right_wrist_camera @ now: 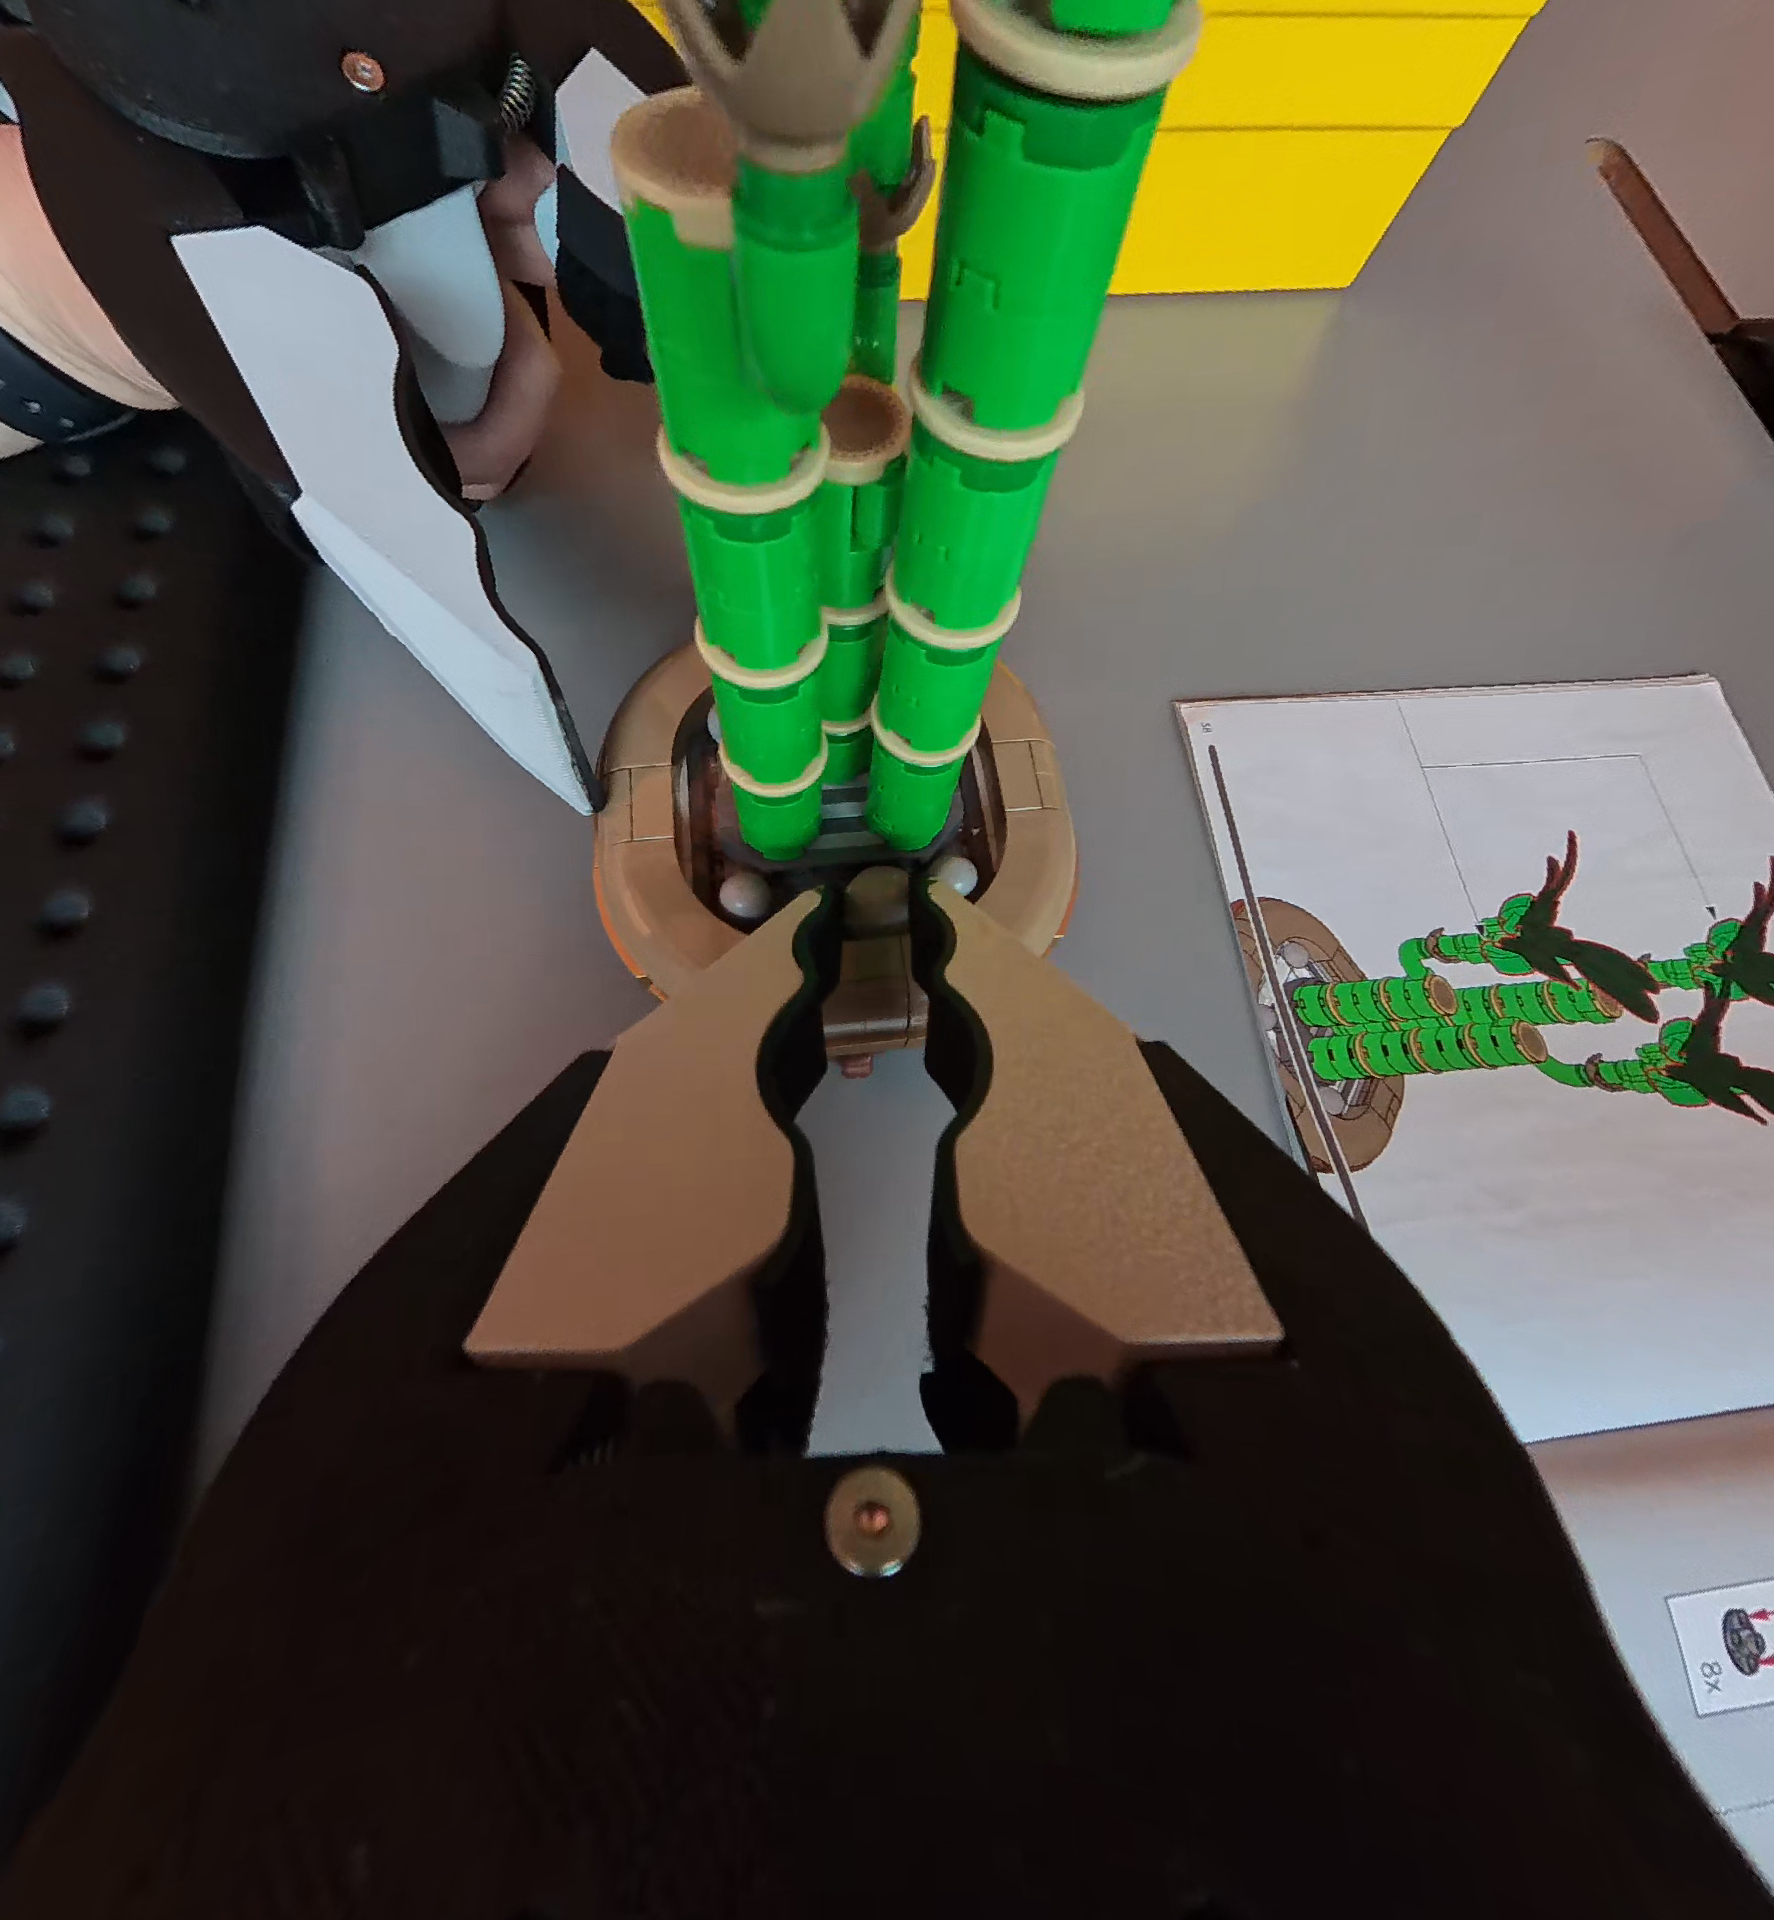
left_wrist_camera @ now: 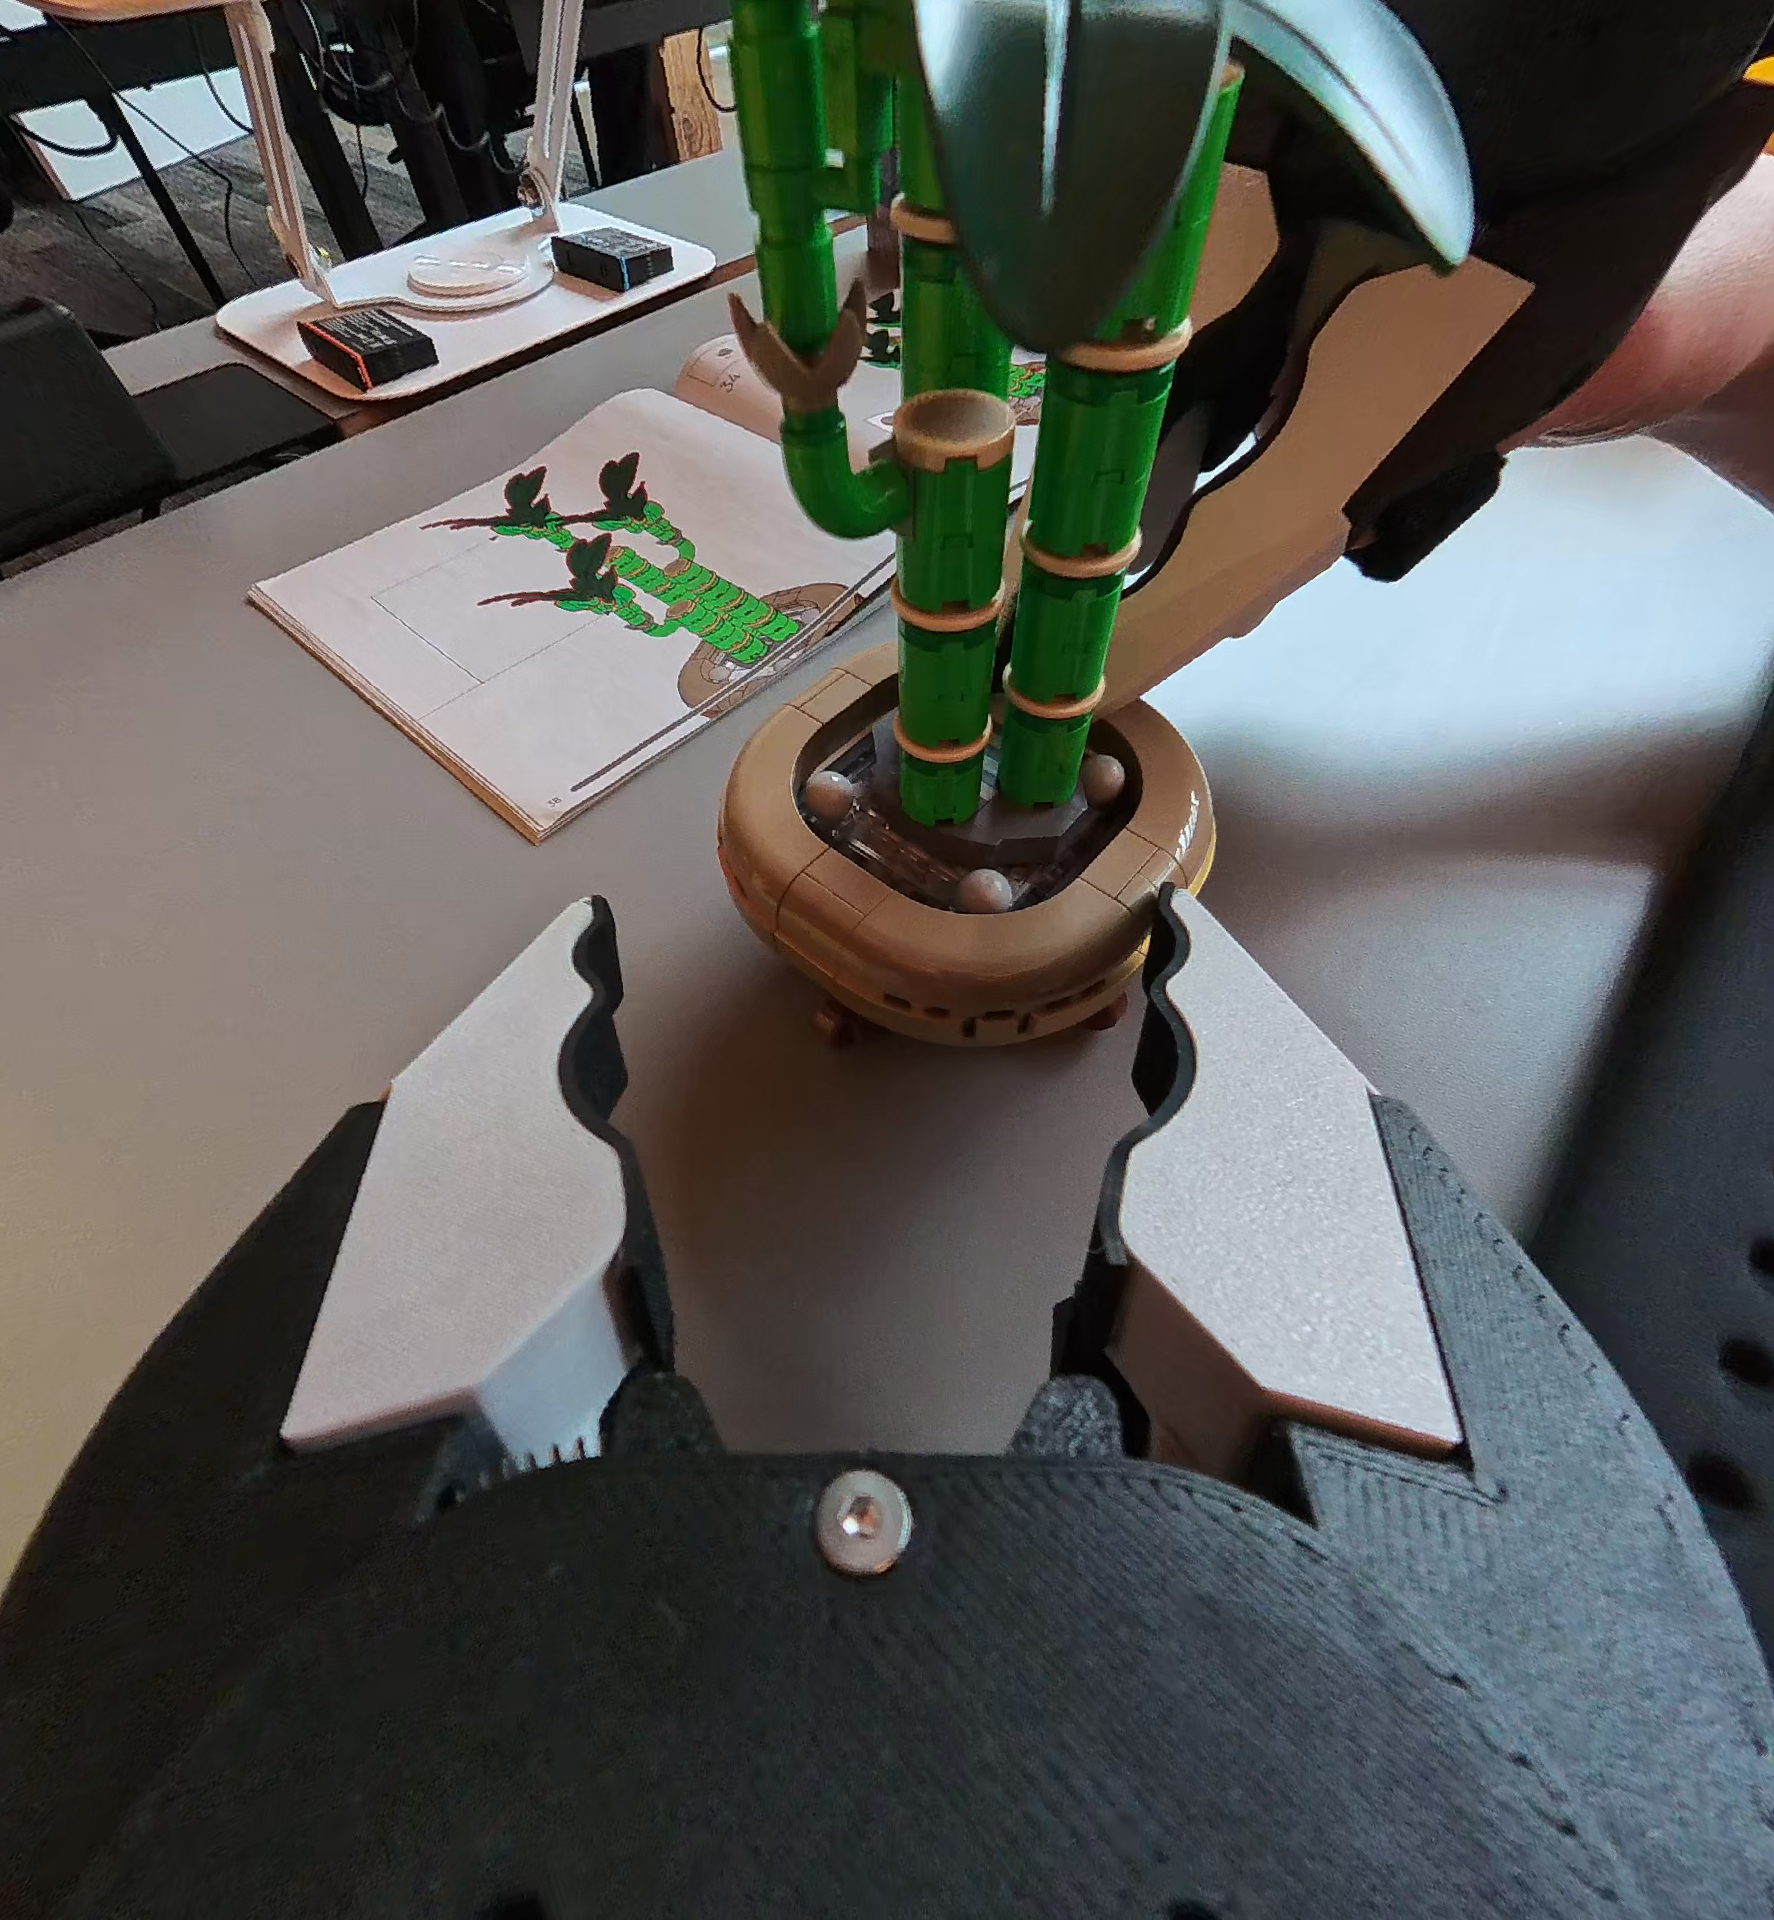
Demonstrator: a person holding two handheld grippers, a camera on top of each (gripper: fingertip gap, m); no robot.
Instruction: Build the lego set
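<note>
A lego bamboo plant stands on the grey table: green stalks [left_wrist_camera: 1070, 582] with tan rings rise from a tan round pot [left_wrist_camera: 966, 966]. Dark green leaves [left_wrist_camera: 1070, 156] hang blurred at the top. My left gripper [left_wrist_camera: 881, 914] is open in front of the pot, and its right fingertip touches the rim. In the right wrist view, my right gripper [right_wrist_camera: 878, 899] is closed down on the near rim of the pot [right_wrist_camera: 654, 904], below the stalks [right_wrist_camera: 758, 582]. A white finger of the left gripper [right_wrist_camera: 426, 582] touches the pot's left side.
An open instruction booklet [left_wrist_camera: 509, 623] lies left of the pot and shows in the right wrist view [right_wrist_camera: 1537, 1039]. A black studded mat [right_wrist_camera: 52, 831] lies beside the pot. A white tray [left_wrist_camera: 467, 301] with black boxes sits at the back. A yellow box [right_wrist_camera: 1278, 156] stands beyond. The left gripper's tips are roughly 6 cm from the right gripper's.
</note>
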